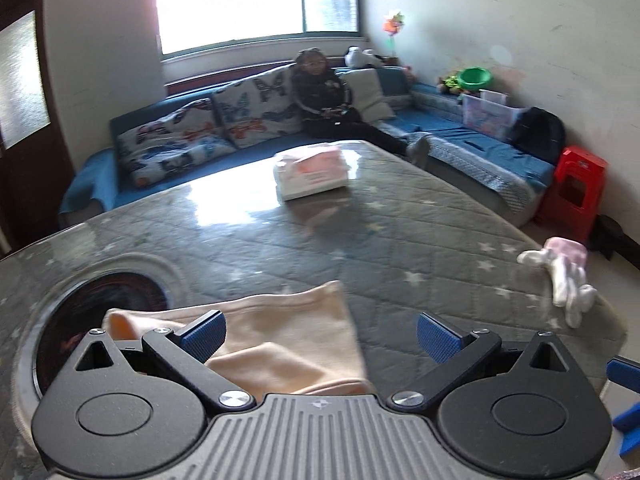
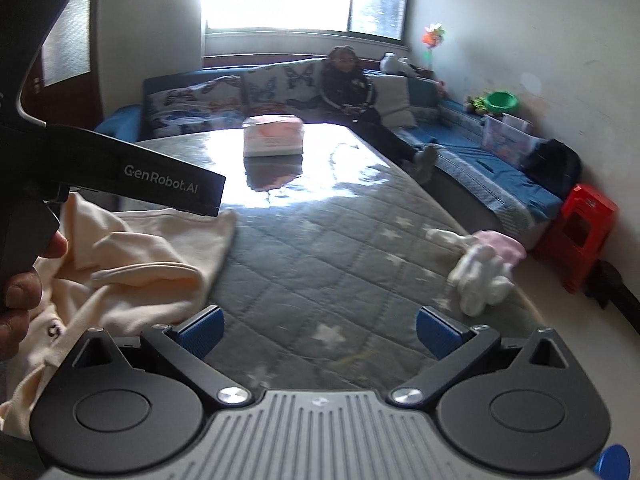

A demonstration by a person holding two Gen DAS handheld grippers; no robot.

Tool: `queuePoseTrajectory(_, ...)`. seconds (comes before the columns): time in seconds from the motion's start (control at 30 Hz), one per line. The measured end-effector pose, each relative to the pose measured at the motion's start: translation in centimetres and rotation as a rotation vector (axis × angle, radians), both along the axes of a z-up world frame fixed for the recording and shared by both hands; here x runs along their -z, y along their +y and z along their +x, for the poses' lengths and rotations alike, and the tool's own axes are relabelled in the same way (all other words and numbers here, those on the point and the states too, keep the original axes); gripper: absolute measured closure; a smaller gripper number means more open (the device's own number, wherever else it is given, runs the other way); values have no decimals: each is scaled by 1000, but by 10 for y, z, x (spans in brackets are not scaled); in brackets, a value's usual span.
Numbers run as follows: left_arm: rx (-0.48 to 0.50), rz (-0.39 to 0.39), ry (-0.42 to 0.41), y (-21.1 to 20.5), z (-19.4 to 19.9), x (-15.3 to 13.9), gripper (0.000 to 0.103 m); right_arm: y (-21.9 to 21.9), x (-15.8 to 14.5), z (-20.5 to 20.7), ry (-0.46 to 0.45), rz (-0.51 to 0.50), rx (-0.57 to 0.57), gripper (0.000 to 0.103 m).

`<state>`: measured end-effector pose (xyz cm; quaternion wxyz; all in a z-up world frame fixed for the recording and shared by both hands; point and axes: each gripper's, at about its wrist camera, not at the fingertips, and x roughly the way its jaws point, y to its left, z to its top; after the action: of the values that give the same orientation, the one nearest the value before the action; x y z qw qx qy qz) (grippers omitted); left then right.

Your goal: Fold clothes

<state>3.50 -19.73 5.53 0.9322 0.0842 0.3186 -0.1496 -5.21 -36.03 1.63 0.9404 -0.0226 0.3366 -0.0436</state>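
Note:
A cream garment (image 1: 288, 344) lies on the grey starred table cover (image 1: 360, 232), just under and ahead of my left gripper (image 1: 320, 336), which is open and empty above it. In the right wrist view the same cream garment (image 2: 132, 264) lies rumpled at the left, with a collar and button showing. My right gripper (image 2: 318, 330) is open and empty over bare cover to the garment's right. The body of the left gripper (image 2: 132, 176) crosses the upper left of that view. A small pink and white garment (image 2: 480, 268) lies at the table's right edge, also seen in the left wrist view (image 1: 568, 276).
A pink and white pack (image 1: 312, 174) sits at the table's far end. A round dark opening (image 1: 104, 312) is set in the table at the near left. A person (image 1: 324, 96) sits on the blue sofa behind. A red stool (image 1: 576, 188) stands to the right.

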Motion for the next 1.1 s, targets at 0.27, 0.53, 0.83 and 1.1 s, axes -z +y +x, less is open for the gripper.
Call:
queuePoseTrajectory(0.27,58,10,-11,-24,-9,1,0,-16,3,-7,-4,8,48,0)
queuePoseTrajectory(0.53,48,23,-15,-21,-8,3,0,-11,5,-6,-7,19,36,0)
queuePoseTrajectory(0.83,-4,36,-4,3,-5,7,0,1,8,1,-1,23,1,0)
queuePoseTrajectory(1.1,-84,40,15,43,-2,12,0,21,11,14,5,23,-64,0)
